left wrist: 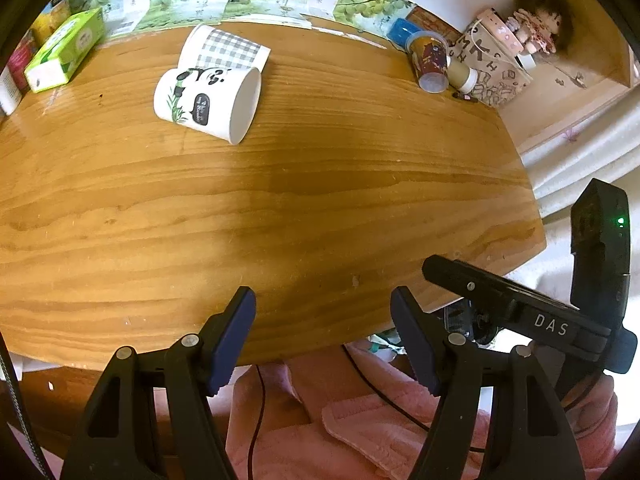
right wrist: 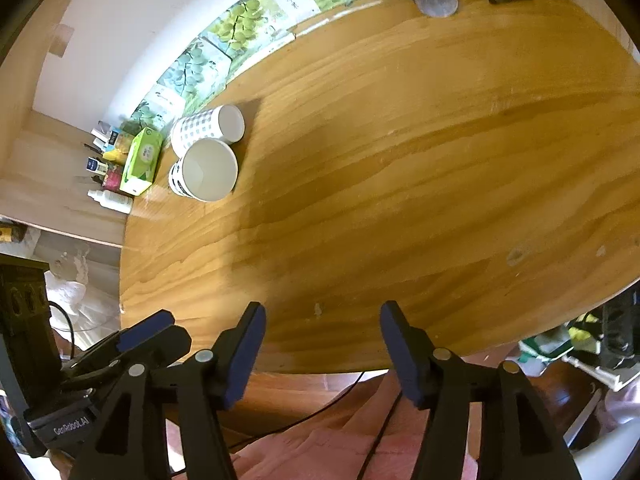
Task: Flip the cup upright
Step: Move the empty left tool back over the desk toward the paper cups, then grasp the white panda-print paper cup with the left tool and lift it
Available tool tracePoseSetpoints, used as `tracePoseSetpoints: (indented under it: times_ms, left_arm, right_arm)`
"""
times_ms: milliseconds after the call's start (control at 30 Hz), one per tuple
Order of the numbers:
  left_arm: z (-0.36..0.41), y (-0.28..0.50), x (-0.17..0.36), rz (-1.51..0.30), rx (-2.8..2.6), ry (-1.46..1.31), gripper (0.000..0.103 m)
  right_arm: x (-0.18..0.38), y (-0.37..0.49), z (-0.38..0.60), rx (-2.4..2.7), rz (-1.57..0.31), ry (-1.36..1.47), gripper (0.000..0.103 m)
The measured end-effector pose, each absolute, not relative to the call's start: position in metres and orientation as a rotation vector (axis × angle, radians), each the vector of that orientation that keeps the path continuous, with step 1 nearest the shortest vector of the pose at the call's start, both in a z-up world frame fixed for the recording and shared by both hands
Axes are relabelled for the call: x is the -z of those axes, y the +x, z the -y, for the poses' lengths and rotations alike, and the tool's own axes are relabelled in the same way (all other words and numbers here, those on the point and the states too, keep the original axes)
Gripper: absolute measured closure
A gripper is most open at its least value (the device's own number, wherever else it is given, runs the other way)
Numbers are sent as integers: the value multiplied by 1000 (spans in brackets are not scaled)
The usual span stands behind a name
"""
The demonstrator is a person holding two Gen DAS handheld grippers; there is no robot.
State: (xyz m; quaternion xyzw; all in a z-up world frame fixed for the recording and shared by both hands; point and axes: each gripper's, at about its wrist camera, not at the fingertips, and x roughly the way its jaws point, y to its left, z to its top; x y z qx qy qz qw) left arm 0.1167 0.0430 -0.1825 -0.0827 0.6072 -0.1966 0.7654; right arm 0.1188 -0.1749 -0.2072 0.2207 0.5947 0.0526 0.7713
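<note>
Spread fingers (left wrist: pixel 232 336); beyond, panda-print cup (left wrist: pixel 208 100) (sideways)

White panda-print cup (left wrist: pixel 208 104), grey-checked cup (left wrist: pixel 226 50), green box (left wrist: pixel 66 50), blue-padded claws

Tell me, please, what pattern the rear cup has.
Grey-and-white checks on the rear cup, clearest in the left wrist view.

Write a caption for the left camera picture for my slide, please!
Open left gripper hovers at the wooden table's near edge, far from two paper cups on their sides: panda cup and checkered cup.
</note>
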Motion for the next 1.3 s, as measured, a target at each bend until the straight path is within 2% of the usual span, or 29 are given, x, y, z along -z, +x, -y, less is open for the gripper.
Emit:
tracePoseSetpoints:
  times_ms: [133, 567, 800, 1300]
  left_arm:
    - [-45, 112, 181, -1307, 390, -195, 29]
    - [-47, 113, 169, -1236, 291, -177, 29]
    - [-44, 138, 154, -1169, 282, 129, 29]
    - [-27, 194, 165, -1112, 400, 734, 29]
  right_arm:
    - [202, 121, 172, -120, -1258, 415, 34]
    - [187, 124, 170, -241, -1190, 335, 28]
    - [177, 131, 171, -282, -1149, 301, 23]
    - [184, 167, 172, -302, -1139, 386, 21]
